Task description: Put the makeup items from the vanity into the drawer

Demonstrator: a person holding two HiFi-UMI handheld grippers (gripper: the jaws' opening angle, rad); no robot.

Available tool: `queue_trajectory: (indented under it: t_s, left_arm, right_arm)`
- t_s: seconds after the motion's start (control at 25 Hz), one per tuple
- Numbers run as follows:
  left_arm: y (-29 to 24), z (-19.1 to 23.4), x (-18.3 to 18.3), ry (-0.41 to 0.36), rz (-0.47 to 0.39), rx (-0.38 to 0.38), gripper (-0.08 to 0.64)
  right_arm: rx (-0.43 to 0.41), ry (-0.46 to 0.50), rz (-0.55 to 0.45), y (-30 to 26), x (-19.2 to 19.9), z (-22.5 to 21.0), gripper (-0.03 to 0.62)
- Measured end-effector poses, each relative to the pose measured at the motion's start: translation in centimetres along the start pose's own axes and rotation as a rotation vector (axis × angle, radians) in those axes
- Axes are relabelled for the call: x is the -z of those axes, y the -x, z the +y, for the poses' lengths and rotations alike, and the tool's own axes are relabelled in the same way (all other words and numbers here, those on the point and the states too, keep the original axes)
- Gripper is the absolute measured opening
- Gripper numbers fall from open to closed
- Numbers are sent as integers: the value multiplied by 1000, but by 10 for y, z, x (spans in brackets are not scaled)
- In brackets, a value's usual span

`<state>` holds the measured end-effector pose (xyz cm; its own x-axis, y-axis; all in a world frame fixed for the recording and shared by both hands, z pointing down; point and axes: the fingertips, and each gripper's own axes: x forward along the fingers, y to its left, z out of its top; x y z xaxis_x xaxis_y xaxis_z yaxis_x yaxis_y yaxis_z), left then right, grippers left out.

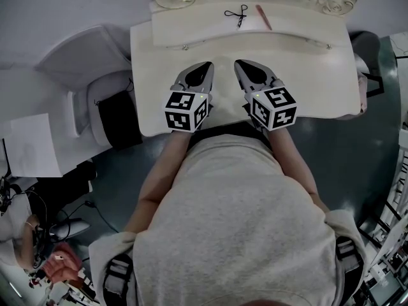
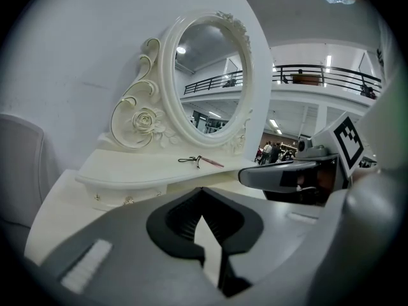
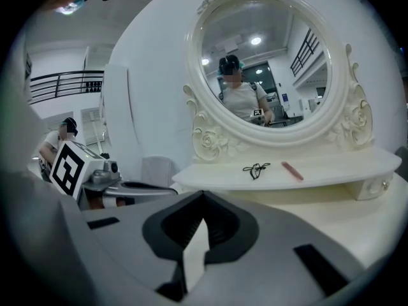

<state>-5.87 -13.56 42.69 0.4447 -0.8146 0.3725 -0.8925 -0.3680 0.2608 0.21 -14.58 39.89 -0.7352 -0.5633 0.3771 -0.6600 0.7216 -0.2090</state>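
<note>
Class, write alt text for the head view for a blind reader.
A person in a grey top holds the left gripper and right gripper, both shut and empty, side by side over a cream vanity table. On its raised shelf lie a black scissor-like metal tool and a pink stick.

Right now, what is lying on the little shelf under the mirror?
A black scissor-like tool and a pink stick lie side by side on the shelf. Whatever is inside the shut drawers beneath is hidden.
</note>
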Motion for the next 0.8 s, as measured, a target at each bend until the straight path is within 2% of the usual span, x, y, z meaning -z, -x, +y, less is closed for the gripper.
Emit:
queue_trajectory:
  t_s: [0.8]
  left_arm:
    - [3, 3, -1, 28, -9, 6, 9]
  right_arm:
    - [1, 7, -9, 0, 1, 3, 8]
